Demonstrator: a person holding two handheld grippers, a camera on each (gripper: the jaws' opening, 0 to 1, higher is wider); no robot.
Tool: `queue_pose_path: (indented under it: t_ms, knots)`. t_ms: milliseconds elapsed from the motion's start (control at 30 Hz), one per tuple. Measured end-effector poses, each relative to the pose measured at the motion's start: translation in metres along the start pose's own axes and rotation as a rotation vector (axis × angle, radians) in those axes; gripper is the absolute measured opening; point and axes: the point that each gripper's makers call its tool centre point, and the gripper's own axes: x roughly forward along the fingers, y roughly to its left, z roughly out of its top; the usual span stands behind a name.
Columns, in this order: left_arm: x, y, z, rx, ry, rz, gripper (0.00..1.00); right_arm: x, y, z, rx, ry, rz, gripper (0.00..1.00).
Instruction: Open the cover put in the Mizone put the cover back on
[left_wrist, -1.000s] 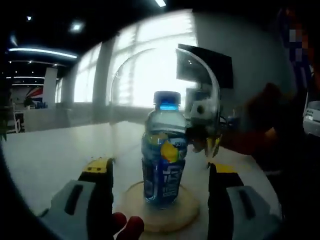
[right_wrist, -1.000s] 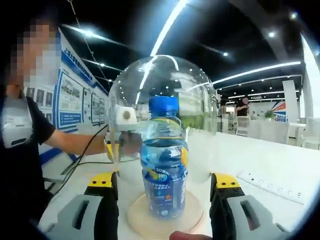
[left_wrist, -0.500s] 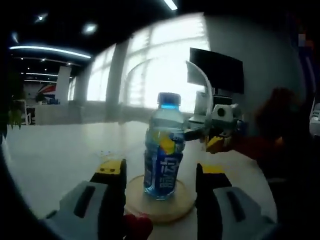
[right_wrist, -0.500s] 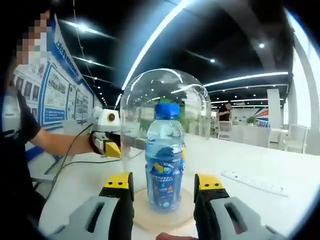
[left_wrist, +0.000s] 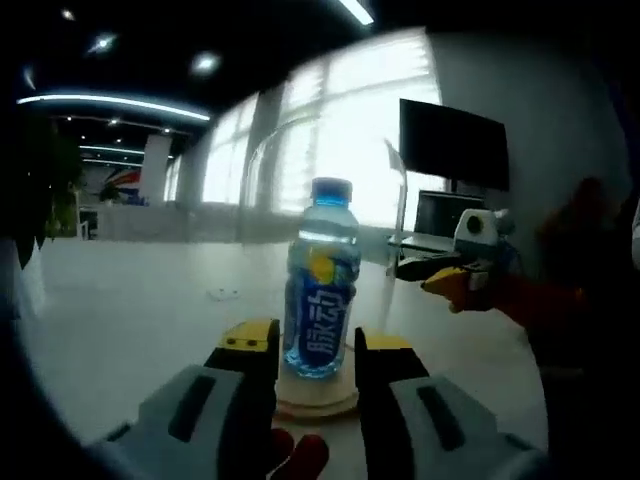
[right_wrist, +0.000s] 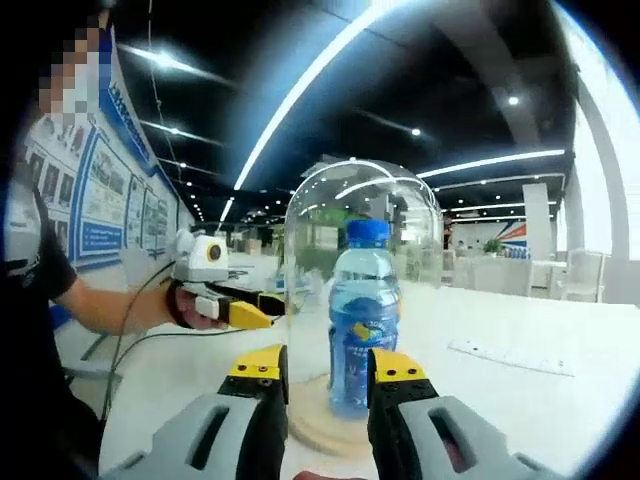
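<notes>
The Mizone bottle (right_wrist: 363, 315) stands upright on the round wooden base (left_wrist: 315, 394), long axis vertical and blue cap up, under the clear glass dome (right_wrist: 362, 265), so the cover appears seated again. The left gripper (left_wrist: 315, 352) and right gripper (right_wrist: 326, 372) each hold their jaws slightly parted, gripping nothing, just before the base.

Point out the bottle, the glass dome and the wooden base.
bottle (right_wrist: 363, 335), right gripper view, on its blue label.
glass dome (right_wrist: 312, 215), right gripper view, on its upper left wall.
wooden base (left_wrist: 312, 404), left gripper view, on its front rim between the fingers.
</notes>
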Motion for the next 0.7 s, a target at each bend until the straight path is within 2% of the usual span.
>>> queue_pose_path:
  t_ms: [167,333,533,700]
  knots:
    - [-0.016,-0.007,-0.005,0.007,-0.001,0.058,0.21,-0.016,0.009,-0.006,0.011,0.002,-0.027,0.24]
    - [-0.031,-0.021,-0.006,-0.022,-0.021,0.068,0.19,-0.031,0.014,-0.013,0.022,0.013,-0.066,0.17]
    - [-0.048,-0.038,-0.009,-0.003,-0.052,0.091,0.16,-0.045,0.025,-0.029,0.032,0.023,-0.096,0.17]
    - [-0.058,-0.045,-0.025,0.007,-0.045,0.116,0.15,-0.06,0.029,-0.044,0.003,0.04,-0.141,0.17]
